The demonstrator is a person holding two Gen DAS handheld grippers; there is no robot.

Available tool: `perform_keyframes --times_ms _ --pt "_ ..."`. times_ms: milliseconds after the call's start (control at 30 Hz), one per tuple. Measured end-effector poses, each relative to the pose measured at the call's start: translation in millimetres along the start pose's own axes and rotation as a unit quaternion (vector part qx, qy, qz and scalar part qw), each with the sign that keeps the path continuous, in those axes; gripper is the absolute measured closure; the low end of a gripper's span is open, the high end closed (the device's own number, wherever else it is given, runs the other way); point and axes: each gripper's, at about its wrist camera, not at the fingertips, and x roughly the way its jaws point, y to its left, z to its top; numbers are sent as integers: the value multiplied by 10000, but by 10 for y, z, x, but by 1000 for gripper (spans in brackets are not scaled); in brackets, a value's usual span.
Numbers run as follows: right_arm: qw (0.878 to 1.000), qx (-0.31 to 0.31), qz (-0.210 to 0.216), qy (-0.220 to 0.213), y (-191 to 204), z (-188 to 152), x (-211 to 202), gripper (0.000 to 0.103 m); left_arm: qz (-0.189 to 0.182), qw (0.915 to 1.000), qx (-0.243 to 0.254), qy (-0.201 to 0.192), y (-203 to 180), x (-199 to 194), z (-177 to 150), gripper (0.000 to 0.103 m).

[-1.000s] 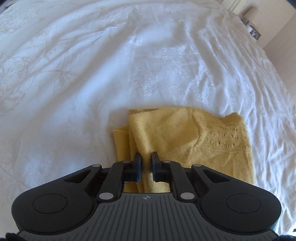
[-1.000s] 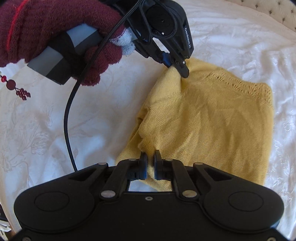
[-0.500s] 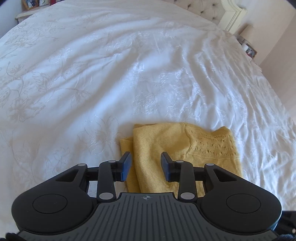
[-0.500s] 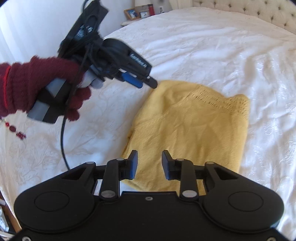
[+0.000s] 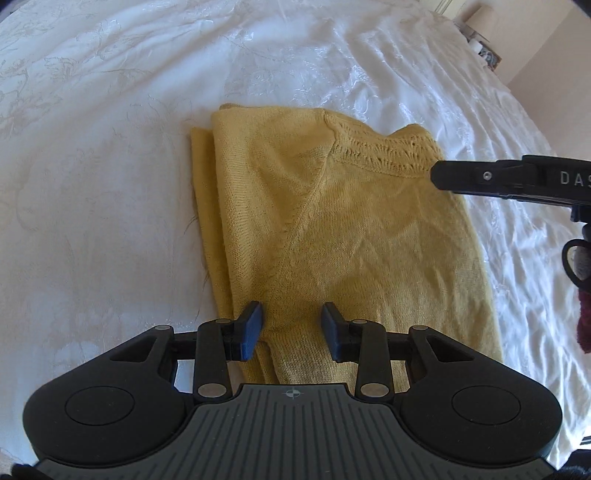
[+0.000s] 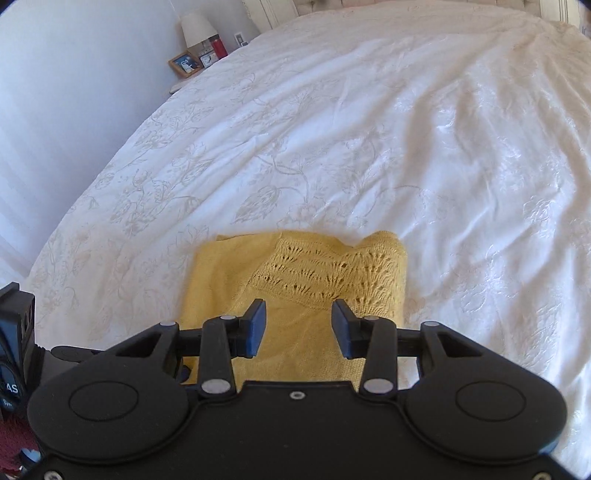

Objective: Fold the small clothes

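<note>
Lettering reading "DAS" shows white on the side of your right gripper [image 5: 437,176] where it reaches in from the right edge of the left wrist view; the rest of the word is cut off by the frame. In the right wrist view the letters "AS" show on the body of your left gripper [image 6: 14,354] at the far left edge. No other writing can be read.

Your yellow sweater [image 5: 332,236] lies folded on the white bedspread [image 5: 110,166], with a band of lace knit along its far edge and a second layer peeking out along its left side. Your left gripper [image 5: 291,328] sits over the near end of the sweater with its blue pads [image 5: 251,330] spread apart and nothing between them but the knit below. Your right gripper [image 6: 298,326] sits over the lace end, its jaws likewise apart and gripping nothing.

A lamp [image 6: 197,27], a framed photo [image 6: 184,63] and a red bottle [image 6: 218,45] stand on a bedside table beyond the bed's far left corner. A dark red glove [image 5: 583,321] shows at the right edge of the left wrist view.
</note>
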Motion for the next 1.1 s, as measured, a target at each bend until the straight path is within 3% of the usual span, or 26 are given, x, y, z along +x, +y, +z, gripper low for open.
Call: perform_keyframes --times_ms 133,200,233,333,467,533,567,600,667,700,967,1100 --pt "9988 159 -319 329 -255 -24 304 61 -73 9999 -83 21 36 11 18 68" --pt "9979 509 -298 257 -406 8 374 79 -48 10000 -46 31 20 21 27 68" --pt "9973 606 -341 221 -445 34 384 83 -32 10000 -20 28 10 25 25 68" --pt "9980 459 -428 102 -408 62 348 84 -10 10000 -24 8 4 26 12 68" --pt "9969 260 -695 -244 -345 29 178 72 -71 9999 -121 17 18 4 1 68" --pt "9959 299 -775 -370 -357 3 78 50 -220 9995 -219 6 44 -42 11 63" --pt "9959 328 -745 -383 -378 -9 44 38 -347 9990 -285 -34 65 -70 17 56" --pt "9964 375 -664 -375 -408 -22 19 34 -473 9982 -365 -68 85 -98 20 44" --pt "9972 504 -463 -303 -483 -60 -7 34 -653 9965 -516 -89 134 -134 35 25" --pt "9974 577 -354 -235 -528 -81 2 34 -672 9959 -593 -104 154 -151 32 20" --pt "9929 1169 169 157 -813 -197 162 33 -618 9933 -967 155 216 -20 -12 20" --pt "9917 1155 448 338 -846 -166 289 31 -833 9898 -1077 410 231 114 -49 19"
